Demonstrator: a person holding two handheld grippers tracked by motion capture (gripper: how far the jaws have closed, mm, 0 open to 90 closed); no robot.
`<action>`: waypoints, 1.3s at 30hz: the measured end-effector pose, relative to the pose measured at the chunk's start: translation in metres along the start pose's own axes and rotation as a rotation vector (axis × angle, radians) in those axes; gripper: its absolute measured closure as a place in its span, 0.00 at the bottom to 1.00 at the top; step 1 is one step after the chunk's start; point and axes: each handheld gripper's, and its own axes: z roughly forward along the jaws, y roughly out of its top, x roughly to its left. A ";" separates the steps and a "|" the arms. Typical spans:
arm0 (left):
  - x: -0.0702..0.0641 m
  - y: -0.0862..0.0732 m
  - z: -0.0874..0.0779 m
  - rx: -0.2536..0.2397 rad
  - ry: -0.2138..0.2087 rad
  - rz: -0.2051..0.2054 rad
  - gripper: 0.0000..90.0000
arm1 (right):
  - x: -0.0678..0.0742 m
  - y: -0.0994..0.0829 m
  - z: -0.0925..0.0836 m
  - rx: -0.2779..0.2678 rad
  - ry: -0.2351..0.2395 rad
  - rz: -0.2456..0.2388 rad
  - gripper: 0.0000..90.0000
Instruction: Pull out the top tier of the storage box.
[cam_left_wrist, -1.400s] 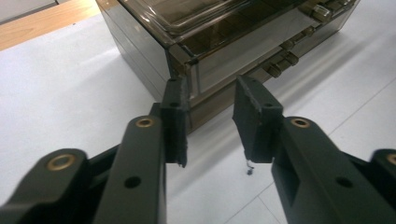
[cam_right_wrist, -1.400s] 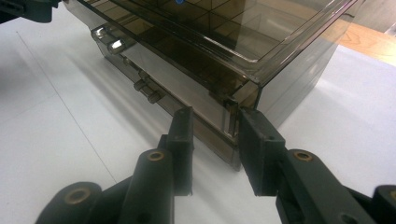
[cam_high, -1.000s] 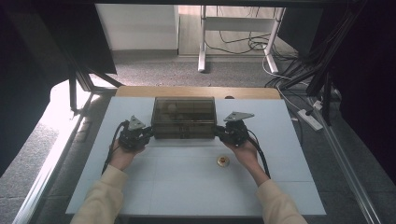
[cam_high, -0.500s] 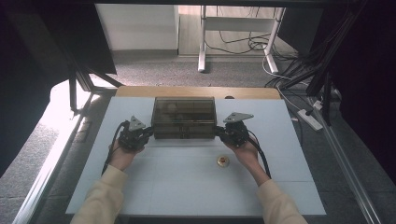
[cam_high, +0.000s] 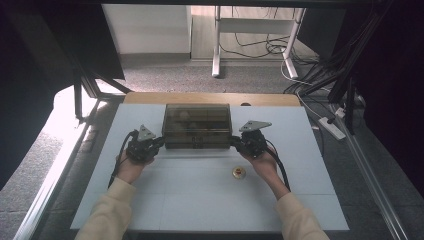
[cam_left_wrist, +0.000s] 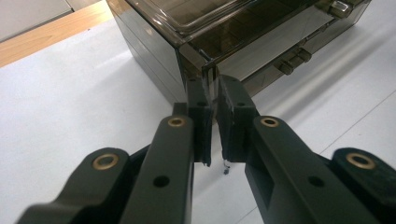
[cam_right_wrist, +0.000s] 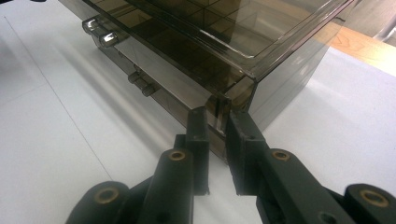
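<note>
L gripper (cam_high: 156, 143) & R gripper (cam_high: 235, 142) each clamped on a near-corner tab of the smoky plastic box (cam_high: 196, 125) at table (cam_high: 165, 200) far-center, small round thing (cam_high: 239, 173) near R hand; keep both grips even, lift/pull in sync so box stays level.

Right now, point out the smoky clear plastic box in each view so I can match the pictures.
High view: the box sits at the table's middle, between the left claw and right claw.
Left gripper view: top centre, its near corner in the claw.
Right gripper view: top centre, its corner in the claw.
Shared landmark: the front latches.
</note>
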 end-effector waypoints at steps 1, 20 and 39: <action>0.000 0.000 0.000 0.001 0.000 0.000 0.92 | 0.000 0.000 0.000 0.002 0.001 -0.001 0.88; -0.003 -0.002 -0.005 0.013 -0.006 0.012 0.92 | 0.003 0.000 -0.005 0.023 0.025 0.008 0.88; -0.005 -0.005 -0.008 0.012 -0.009 0.024 0.92 | 0.004 0.000 -0.008 0.037 0.041 0.011 0.88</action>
